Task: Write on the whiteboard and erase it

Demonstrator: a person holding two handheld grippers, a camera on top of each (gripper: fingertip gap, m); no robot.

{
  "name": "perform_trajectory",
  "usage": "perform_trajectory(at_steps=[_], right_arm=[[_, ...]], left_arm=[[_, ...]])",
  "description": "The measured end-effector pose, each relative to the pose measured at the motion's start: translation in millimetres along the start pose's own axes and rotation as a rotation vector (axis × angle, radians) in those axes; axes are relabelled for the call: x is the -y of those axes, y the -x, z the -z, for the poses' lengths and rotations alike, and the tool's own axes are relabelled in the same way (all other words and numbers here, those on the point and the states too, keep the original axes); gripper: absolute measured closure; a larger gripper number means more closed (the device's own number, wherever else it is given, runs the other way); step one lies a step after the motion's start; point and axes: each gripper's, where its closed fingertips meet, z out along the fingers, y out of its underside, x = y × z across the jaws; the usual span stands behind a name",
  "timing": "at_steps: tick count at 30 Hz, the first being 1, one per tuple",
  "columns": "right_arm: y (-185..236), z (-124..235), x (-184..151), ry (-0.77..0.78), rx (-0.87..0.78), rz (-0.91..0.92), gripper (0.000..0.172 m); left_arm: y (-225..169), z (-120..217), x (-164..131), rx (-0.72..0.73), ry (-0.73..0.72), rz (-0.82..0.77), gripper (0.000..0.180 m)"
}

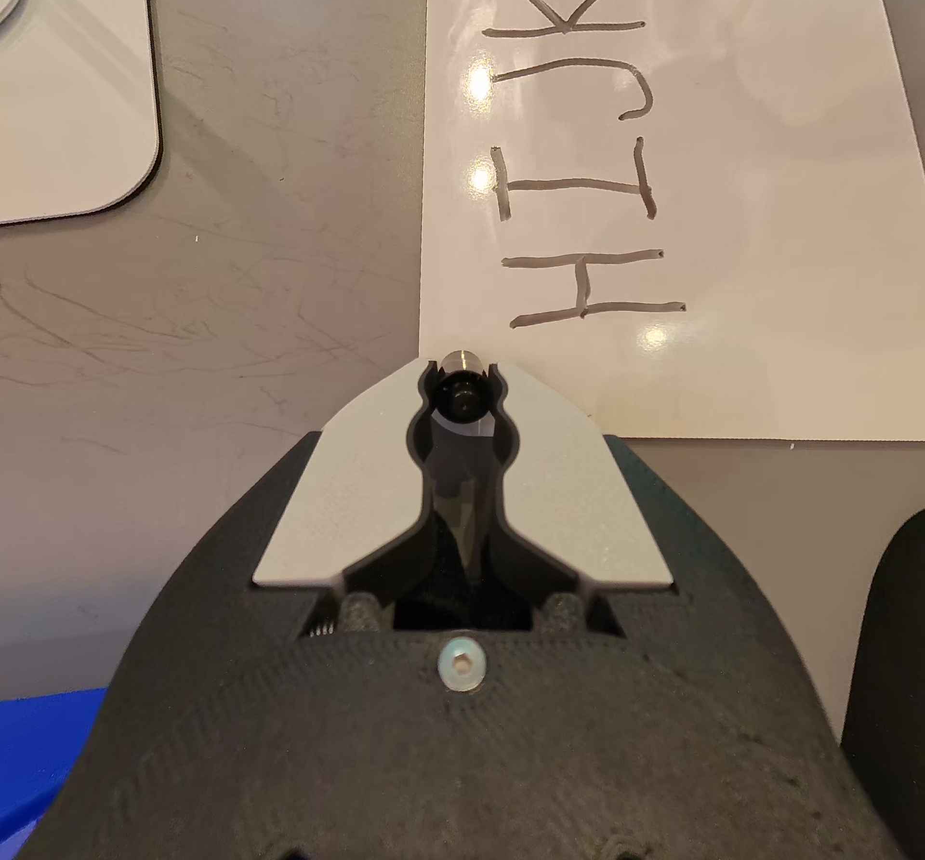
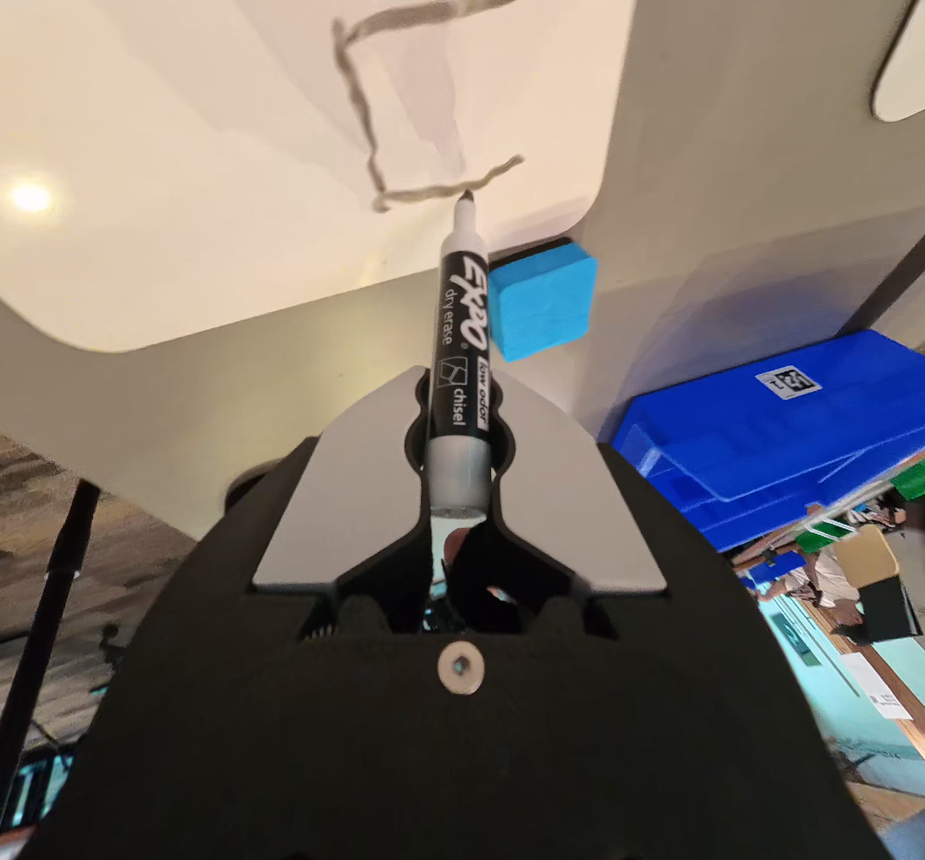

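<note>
The right gripper (image 2: 460,405) had its jaws clamped on a black dry-erase marker (image 2: 458,335), the grey fingers (image 2: 360,440) pressing the barrel on both sides. The marker pointed away from the gripper, its dark tip touching the whiteboard (image 2: 175,135) at the end of a grey stroke (image 2: 440,192) that joined a longer angular line above it. Just beside the marker, at the whiteboard's rounded corner, a light blue foam eraser (image 2: 543,305) lay on the grey table (image 2: 300,360). Farther right stood a dark blue bin (image 2: 776,425) with a small white sticker on it.

The left gripper (image 1: 461,388) held a small black cap (image 1: 460,393), seen end-on, clamped between its jaws near the fingertips, with a clear or grey part showing behind it. That gripper sat low at the near corner of the whiteboard (image 1: 751,185), where a column of hand-drawn grey letters (image 1: 575,185) ran away from it across the glossy white surface. Ceiling lights glinted off the board. To the left, the scuffed grey table (image 1: 250,235) carried a second white board with rounded corners (image 1: 75,85), well apart from the first. A sliver of blue (image 1: 45,761) showed at the lower left edge.
</note>
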Motion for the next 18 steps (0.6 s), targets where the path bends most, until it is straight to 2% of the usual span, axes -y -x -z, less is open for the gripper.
perform_trajectory(at_steps=[1,8,18], right_arm=[[-6.5,-1.8,3.0,-0.008,-0.005,-0.006,0.152],[-22.4,-12.2,10.8,0.002,0.002,0.005,0.151],[1.1,-9.5,-11.5,0.051,0.028,0.016,0.151]], left_arm=[[0.0,0.1,-0.1,0.0,0.0,0.0,0.16],[0.0,0.0,0.0,-0.001,0.0,0.001,0.16],[0.1,-0.3,0.1,-0.001,0.0,0.001,0.16]])
